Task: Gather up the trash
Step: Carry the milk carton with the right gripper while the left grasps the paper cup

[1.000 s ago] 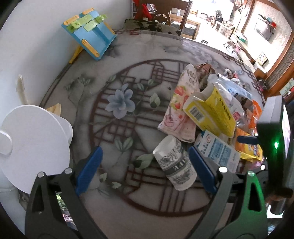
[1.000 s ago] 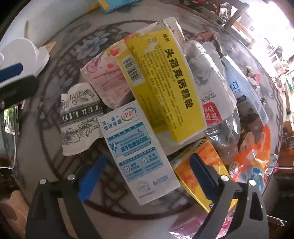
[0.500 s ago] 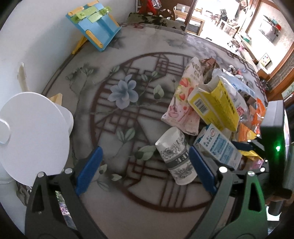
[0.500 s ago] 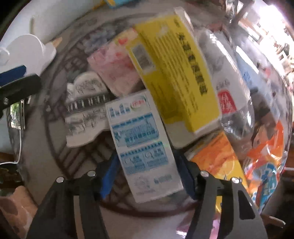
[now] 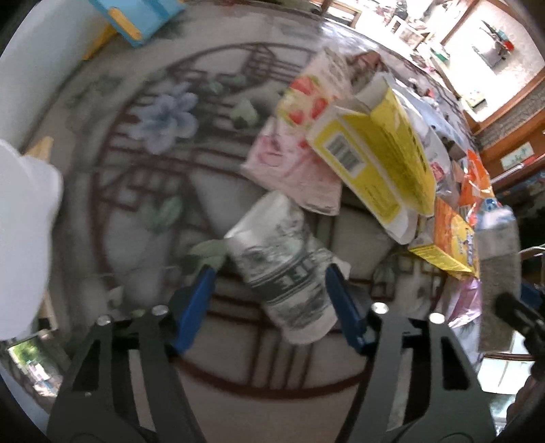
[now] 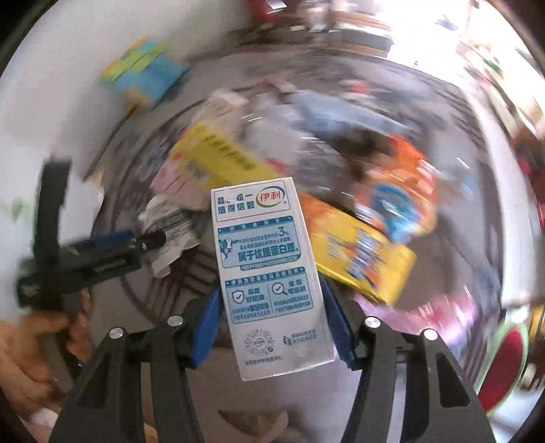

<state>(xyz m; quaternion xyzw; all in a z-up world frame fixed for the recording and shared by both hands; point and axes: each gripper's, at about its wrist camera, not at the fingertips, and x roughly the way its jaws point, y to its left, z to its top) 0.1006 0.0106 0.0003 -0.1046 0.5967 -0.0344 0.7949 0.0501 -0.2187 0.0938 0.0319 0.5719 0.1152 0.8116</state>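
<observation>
A crushed paper cup (image 5: 286,269) with a grey and black print lies on the patterned table (image 5: 136,211). My left gripper (image 5: 272,289) points down over it with its jaws closing. The cup is between the blue pads, and the left pad (image 5: 199,300) is still a small gap away from it. My right gripper (image 6: 270,300) is shut on a white and blue milk carton (image 6: 262,255), jaws still tightening, and holds it above the pile. In the left wrist view the carton (image 5: 497,272) shows edge-on at the right. In the right wrist view the left gripper (image 6: 150,242) and a hand (image 6: 41,337) appear at the left.
A yellow box (image 5: 385,150) rests on a pink strawberry pouch (image 5: 293,143) just beyond the cup. Orange packets (image 5: 453,238) and plastic wrappers are heaped at the right. A white round object (image 5: 24,238) stands at the left edge, and a blue stand (image 5: 143,17) at the back.
The left gripper sank toward the cup and its jaws narrowed around it. The right gripper closed on the milk carton, lifted it off the pile and rolled.
</observation>
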